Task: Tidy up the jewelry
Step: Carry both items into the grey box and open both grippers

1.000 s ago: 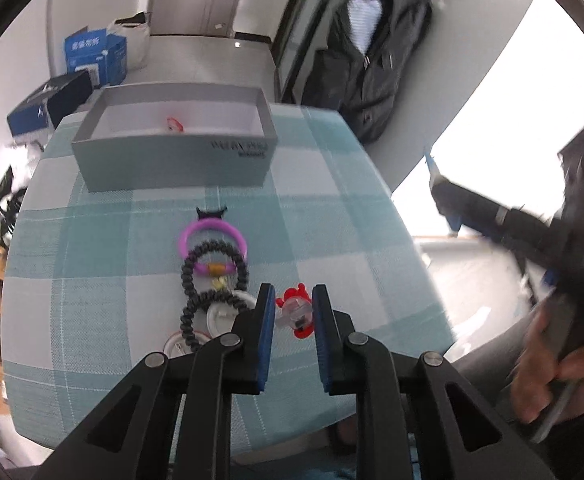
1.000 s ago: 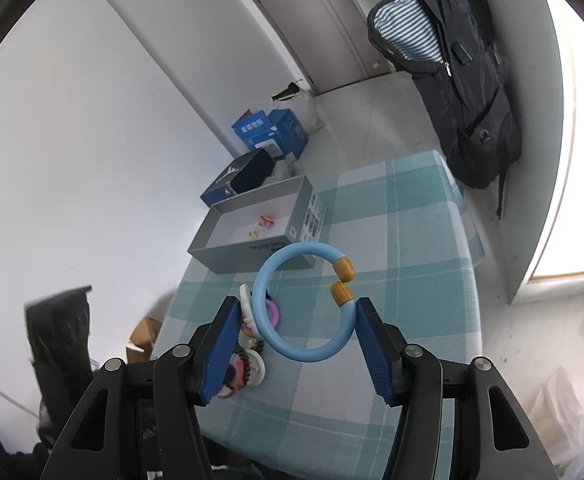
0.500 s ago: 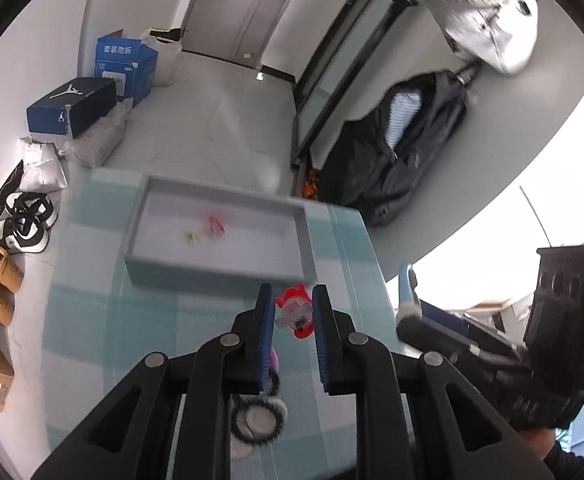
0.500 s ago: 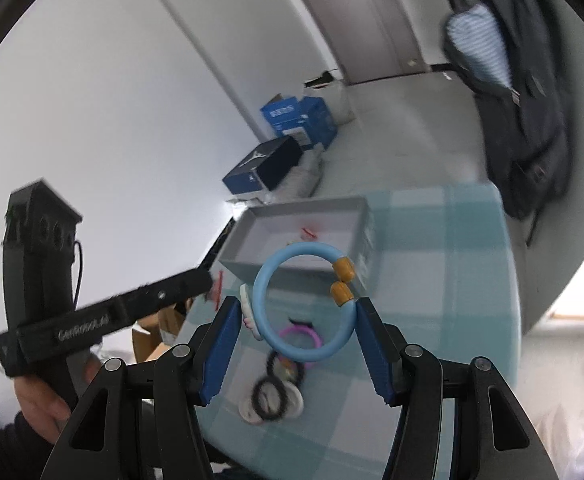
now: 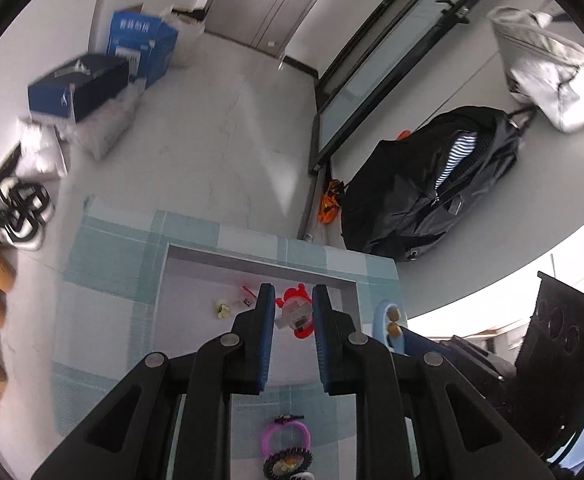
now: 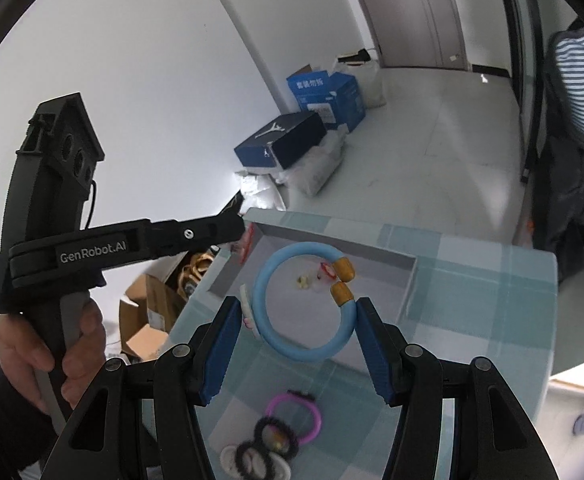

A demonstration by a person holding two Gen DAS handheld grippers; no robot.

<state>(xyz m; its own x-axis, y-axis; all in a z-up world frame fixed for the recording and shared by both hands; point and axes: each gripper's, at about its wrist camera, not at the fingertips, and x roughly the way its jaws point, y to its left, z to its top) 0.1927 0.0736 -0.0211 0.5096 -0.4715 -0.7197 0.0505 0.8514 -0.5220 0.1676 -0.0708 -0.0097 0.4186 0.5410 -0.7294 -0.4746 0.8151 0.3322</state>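
Observation:
My left gripper [image 5: 292, 300] is shut on a red and white hair clip [image 5: 294, 312], held above the open grey box [image 5: 252, 260]. Small trinkets [image 5: 223, 308] lie inside the box. My right gripper [image 6: 298, 312] is shut on a blue ring bracelet [image 6: 288, 348] with two orange beads, held over the near edge of the same grey box [image 6: 408, 280]. The left gripper [image 6: 228, 230] also shows in the right wrist view, above the box's left corner. A pink ring [image 5: 286, 438] and black hair ties [image 5: 288, 464] lie on the checked tablecloth below.
The table has a teal checked cloth [image 6: 492, 320]. Blue boxes [image 5: 80, 84] and shoes [image 5: 16, 216] sit on the floor beyond it. A black jacket [image 5: 432, 196] hangs at the right. A pink ring [image 6: 296, 416] and black ties [image 6: 268, 444] lie near the front edge.
Both grippers have moved forward and up over the grey box, each keeping its item. The left gripper lifted the red clip off the cloth.

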